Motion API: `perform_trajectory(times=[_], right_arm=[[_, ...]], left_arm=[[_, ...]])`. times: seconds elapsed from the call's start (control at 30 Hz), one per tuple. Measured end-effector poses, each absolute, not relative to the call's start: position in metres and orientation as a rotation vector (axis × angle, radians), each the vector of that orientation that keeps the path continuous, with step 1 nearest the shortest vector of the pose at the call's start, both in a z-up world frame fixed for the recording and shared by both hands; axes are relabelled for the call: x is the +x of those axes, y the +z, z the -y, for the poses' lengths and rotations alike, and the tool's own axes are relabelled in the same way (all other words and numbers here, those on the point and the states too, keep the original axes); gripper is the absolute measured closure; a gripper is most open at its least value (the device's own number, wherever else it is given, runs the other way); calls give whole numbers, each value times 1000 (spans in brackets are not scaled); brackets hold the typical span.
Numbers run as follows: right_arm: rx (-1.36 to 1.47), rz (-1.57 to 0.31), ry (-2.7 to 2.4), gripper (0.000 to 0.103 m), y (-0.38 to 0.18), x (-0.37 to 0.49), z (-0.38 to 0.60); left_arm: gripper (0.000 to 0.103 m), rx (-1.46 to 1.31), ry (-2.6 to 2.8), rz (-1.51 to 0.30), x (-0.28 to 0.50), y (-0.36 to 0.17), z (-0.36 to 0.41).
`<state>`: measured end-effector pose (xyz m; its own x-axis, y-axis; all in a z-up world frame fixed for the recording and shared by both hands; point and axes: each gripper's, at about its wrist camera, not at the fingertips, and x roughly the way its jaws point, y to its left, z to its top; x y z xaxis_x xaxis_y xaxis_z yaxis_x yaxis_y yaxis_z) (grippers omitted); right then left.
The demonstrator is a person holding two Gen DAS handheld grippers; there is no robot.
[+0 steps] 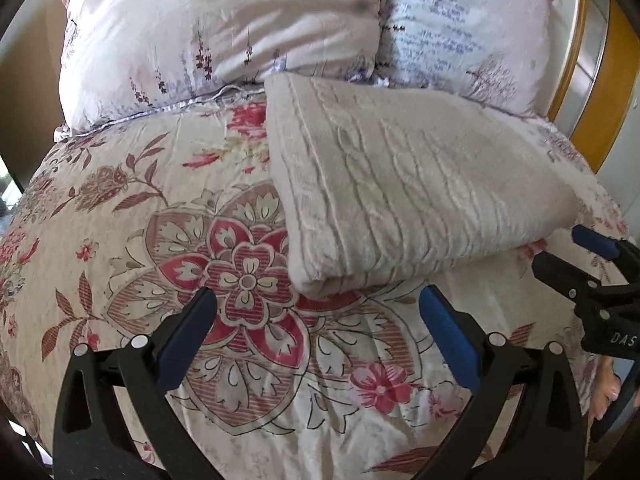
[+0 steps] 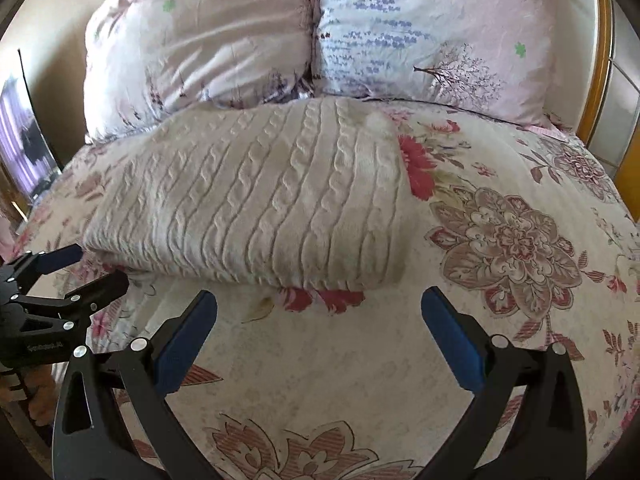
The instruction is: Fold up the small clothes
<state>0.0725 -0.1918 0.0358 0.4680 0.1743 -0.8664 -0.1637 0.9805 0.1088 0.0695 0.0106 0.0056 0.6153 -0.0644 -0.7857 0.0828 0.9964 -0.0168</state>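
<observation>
The cream cable-knit garment, folded into a thick rectangular bundle (image 1: 404, 184), lies flat on the floral quilted bedspread in red, pink and beige (image 1: 168, 248). Its far edge lies close to, possibly against, the two pale pink pillows printed with lavender sprigs and trees (image 1: 224, 32), which stand side by side behind the garment. In the right wrist view the same garment (image 2: 256, 196) shows its fold facing the camera, with the bedspread (image 2: 520, 240) extending to the right of it and the pillows (image 2: 440, 32) behind it.

The left gripper (image 1: 318, 312) is in front of the garment's near left corner, jaws spread wide with blue pads (image 1: 184, 336) facing inward. Nothing lies between them but bedspread; no contact with the garment. The right gripper (image 2: 320, 312) is in front of the garment's near edge, jaws likewise spread wide, holding nothing and not touching the knit.

Each tool appears in the other's view: the right gripper (image 1: 568, 256) sits just beside the garment's near right corner, and the left gripper (image 2: 86, 268) just beside the garment's near left corner, both with fingers parted. Contact at those corners cannot be determined.

An orange wooden bed frame (image 1: 616, 80) runs along the right of the pillows.
</observation>
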Motion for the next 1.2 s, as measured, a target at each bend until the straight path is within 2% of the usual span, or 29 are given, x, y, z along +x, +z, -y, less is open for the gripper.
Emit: perform_trajectory(times=[0.43, 1.2], right_arm=[[-2, -1158, 176, 1, 20, 76, 189], [-40, -1155, 159, 1, 18, 73, 185]], left_arm=[[2, 64, -69, -943, 76, -4, -6], [2, 62, -74, -942, 78, -4, -6]])
